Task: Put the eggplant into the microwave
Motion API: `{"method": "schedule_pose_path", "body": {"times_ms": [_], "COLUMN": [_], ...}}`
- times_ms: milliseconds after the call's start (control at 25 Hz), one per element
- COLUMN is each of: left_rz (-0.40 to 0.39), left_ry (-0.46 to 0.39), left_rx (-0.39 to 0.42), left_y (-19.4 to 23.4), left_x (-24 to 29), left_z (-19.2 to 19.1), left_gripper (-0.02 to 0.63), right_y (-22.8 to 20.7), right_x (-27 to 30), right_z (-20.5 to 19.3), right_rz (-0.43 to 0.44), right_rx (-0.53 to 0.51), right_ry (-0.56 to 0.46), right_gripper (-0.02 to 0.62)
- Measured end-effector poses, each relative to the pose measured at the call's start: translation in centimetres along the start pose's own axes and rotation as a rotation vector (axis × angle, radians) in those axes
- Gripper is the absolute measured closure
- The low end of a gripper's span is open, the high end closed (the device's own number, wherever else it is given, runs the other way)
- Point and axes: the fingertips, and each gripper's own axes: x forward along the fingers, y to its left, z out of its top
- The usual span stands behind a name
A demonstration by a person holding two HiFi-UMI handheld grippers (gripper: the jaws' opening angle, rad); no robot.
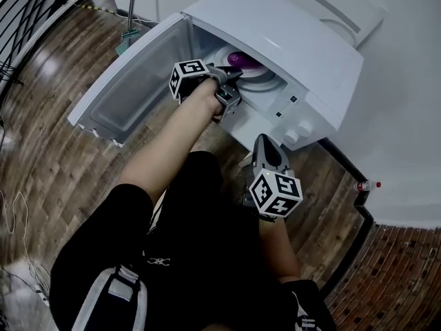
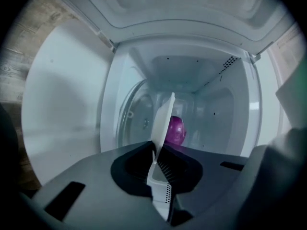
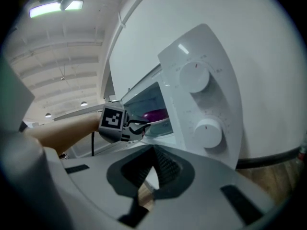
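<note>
1. Eggplant [image 2: 175, 131] — purple, resting on the white plate [image 2: 162, 123] inside the microwave [image 1: 275, 40], straight ahead of the left gripper [image 2: 160, 163], just past its tips; long axis not readable.
2. Clamped on the plate's near rim: left gripper. Closed on nothing, farther off, facing the dials [image 3: 194, 78]: right gripper [image 3: 154, 170].
3. Plate edge-on in left gripper view — round only in head view.

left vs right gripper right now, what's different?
Grip: the left gripper is shut on the rim of the white plate carrying the eggplant; the right gripper is shut on nothing.
Place: the left gripper reaches inside the open microwave; the right gripper sits outside, in front of its knobs.
Shared: jaws closed, both pointed toward the microwave.
</note>
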Motion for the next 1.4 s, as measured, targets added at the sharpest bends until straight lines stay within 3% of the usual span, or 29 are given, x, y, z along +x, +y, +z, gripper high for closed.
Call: {"method": "schedule_pose_path", "body": {"times_ms": [280, 680, 880, 1120, 1400], "left_rz": [0.019, -0.002, -0.079, -0.228, -0.217], "left_ry": [-0.002, -0.034, -0.024, -0.001, 0.073], "left_rx": [-0.056, -0.212, -0.395, -0.658, -0.626], "left_y": [0.4, 0.6, -0.2, -1.9, 0.5], "left_x": [2.3, 3.2, 3.5, 3.1, 1.9], "left_z": [0.3, 0.9, 0.7, -0.8, -3.6], "left_gripper": [0.588, 0.568, 0.411, 0.370, 0.370], "right_y": [0.5, 0.6, 1.0, 1.0, 1.1], "right_x": [-0.2, -0.7, -0.6, -0.3, 0.2], "right_z": [-0.1, 0.0, -0.4, -0.3, -0.9], "right_rz": [-0.017, -0.052, -0.047, -0.038, -0.030], "right_rx": [0.001, -0.006, -0.011, 0.004, 0.010], "right_ry": [-0.007, -0.013, -0.003, 0.007, 0.018], "right_gripper": [0.581, 0.582, 0.582, 0.581, 0.581]}}
